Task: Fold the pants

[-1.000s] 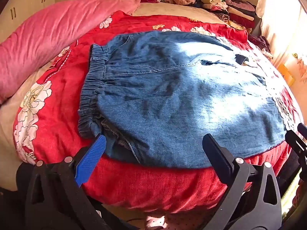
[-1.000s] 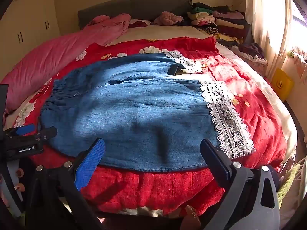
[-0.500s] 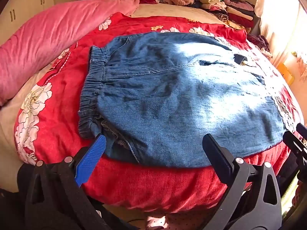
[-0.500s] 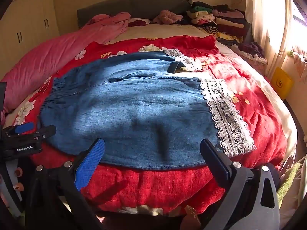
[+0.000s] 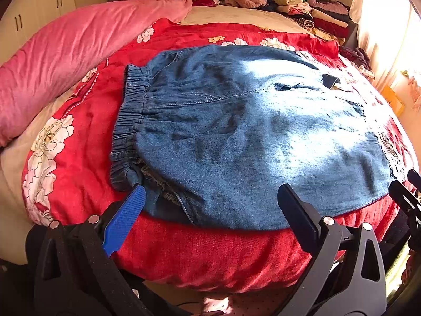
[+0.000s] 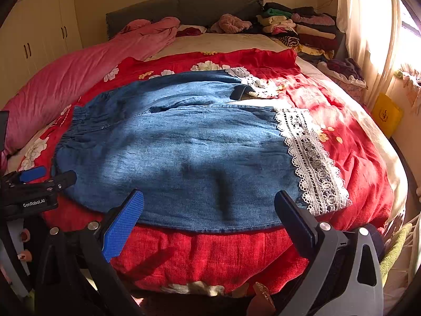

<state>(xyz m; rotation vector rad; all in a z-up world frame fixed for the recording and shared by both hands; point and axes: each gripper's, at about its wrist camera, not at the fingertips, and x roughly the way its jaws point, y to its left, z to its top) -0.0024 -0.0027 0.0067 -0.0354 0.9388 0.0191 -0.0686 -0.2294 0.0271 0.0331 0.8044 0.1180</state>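
Blue denim pants [image 5: 250,137] lie flat across the red floral bedspread [image 5: 86,142], elastic waistband [image 5: 129,121] at the left, white lace hems [image 6: 307,155] at the right. They also show in the right wrist view [image 6: 189,152]. My left gripper [image 5: 210,197] is open and empty, just short of the near edge by the waistband end. My right gripper [image 6: 209,202] is open and empty at the near edge toward the lace hem. The left gripper also shows in the right wrist view [image 6: 39,181].
A pink quilt [image 5: 68,52] lies along the bed's left side. Stacked folded clothes [image 6: 297,31] sit at the far right by the headboard. A curtain [image 6: 368,26] and a yellow bag [image 6: 386,114] are at the right. Cupboards [image 6: 39,39] stand at the left.
Both grippers have drifted slightly nearer the pants' near edge. The pants have not moved and both grippers stay open.
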